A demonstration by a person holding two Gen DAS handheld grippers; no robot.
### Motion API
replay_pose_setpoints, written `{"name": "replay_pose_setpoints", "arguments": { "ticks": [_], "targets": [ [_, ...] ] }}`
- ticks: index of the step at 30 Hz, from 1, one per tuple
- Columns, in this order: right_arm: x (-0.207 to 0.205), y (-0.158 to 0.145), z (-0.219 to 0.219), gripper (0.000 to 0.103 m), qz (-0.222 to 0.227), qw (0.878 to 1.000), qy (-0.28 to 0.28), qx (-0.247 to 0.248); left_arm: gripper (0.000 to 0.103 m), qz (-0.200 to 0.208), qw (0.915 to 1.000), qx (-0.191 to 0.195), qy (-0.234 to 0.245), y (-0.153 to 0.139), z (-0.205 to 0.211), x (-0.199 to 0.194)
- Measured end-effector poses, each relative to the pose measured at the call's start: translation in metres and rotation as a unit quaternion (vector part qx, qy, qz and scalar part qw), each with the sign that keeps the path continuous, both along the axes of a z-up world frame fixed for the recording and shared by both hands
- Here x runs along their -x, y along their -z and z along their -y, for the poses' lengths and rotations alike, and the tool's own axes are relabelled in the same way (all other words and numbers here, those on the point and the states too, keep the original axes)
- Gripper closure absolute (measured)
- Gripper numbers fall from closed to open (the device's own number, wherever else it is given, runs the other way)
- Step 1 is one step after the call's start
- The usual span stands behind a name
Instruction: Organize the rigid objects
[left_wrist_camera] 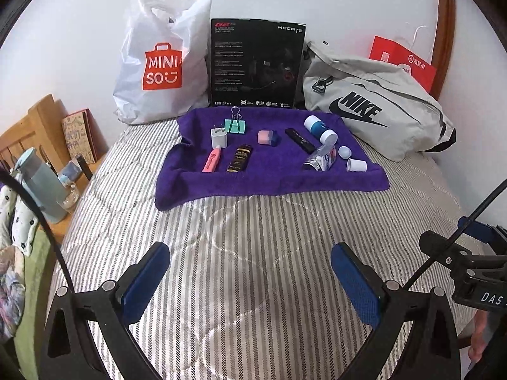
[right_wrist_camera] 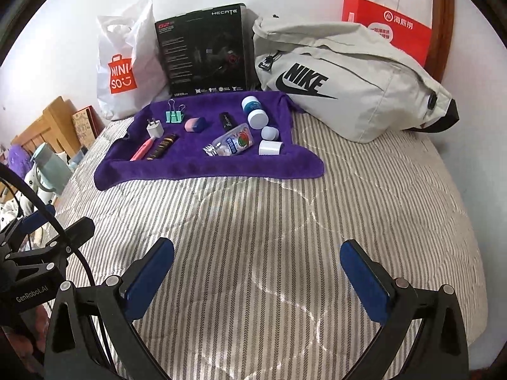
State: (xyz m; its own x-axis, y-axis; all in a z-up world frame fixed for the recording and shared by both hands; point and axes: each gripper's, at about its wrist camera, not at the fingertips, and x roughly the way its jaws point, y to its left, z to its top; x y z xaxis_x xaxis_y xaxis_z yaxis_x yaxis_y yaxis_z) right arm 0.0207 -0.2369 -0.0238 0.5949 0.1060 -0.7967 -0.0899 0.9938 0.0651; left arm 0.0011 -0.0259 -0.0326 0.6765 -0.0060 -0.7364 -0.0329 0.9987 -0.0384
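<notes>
A purple towel [left_wrist_camera: 272, 180] [right_wrist_camera: 202, 166] lies on the striped bed and carries several small objects. On it I see a white charger plug [left_wrist_camera: 218, 136], a green binder clip [left_wrist_camera: 235, 124], a pink highlighter [left_wrist_camera: 212, 159], a black-and-gold tube [left_wrist_camera: 240, 157], a pink-and-blue eraser [left_wrist_camera: 267, 137], a black stick [left_wrist_camera: 300, 140], a blue-and-white jar [right_wrist_camera: 254, 110], a clear bottle [right_wrist_camera: 230, 143] on its side and two white caps [right_wrist_camera: 269, 147]. My left gripper [left_wrist_camera: 250, 259] and right gripper [right_wrist_camera: 258, 258] hover open over the bedspread, well short of the towel, both empty.
Behind the towel stand a white Miniso bag [left_wrist_camera: 161, 63], a black headset box [left_wrist_camera: 255, 66], a grey Nike bag [left_wrist_camera: 374, 104] and a red paper bag [right_wrist_camera: 389, 28]. A wooden headboard with a pale blue bottle [left_wrist_camera: 41, 183] borders the left. Striped bedspread [left_wrist_camera: 253, 237] fills the foreground.
</notes>
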Motion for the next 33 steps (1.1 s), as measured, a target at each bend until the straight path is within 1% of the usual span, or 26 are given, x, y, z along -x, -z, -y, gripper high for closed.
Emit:
{"name": "replay_pose_setpoints", "arguments": {
  "ticks": [6, 17, 33],
  "targets": [
    [0.0003, 0.0012, 0.0026, 0.0, -0.004, 1.0, -0.003, -0.01, 0.0, -0.003, 1.0, 0.004, -0.005, 0.0013, -0.005, 0.0011],
    [0.0035, 0.0007, 0.0047, 0.0, -0.003, 1.0, 0.001, 0.003, 0.0, -0.009, 0.9999, -0.004, -0.005, 0.0029, -0.0036, 0.0025],
    [0.0069, -0.0031, 0.0048, 0.0, 0.002, 1.0, -0.004, -0.005, 0.0, -0.009, 0.9999, -0.008, -0.002, 0.0004, 0.0003, 0.0061]
  ]
}}
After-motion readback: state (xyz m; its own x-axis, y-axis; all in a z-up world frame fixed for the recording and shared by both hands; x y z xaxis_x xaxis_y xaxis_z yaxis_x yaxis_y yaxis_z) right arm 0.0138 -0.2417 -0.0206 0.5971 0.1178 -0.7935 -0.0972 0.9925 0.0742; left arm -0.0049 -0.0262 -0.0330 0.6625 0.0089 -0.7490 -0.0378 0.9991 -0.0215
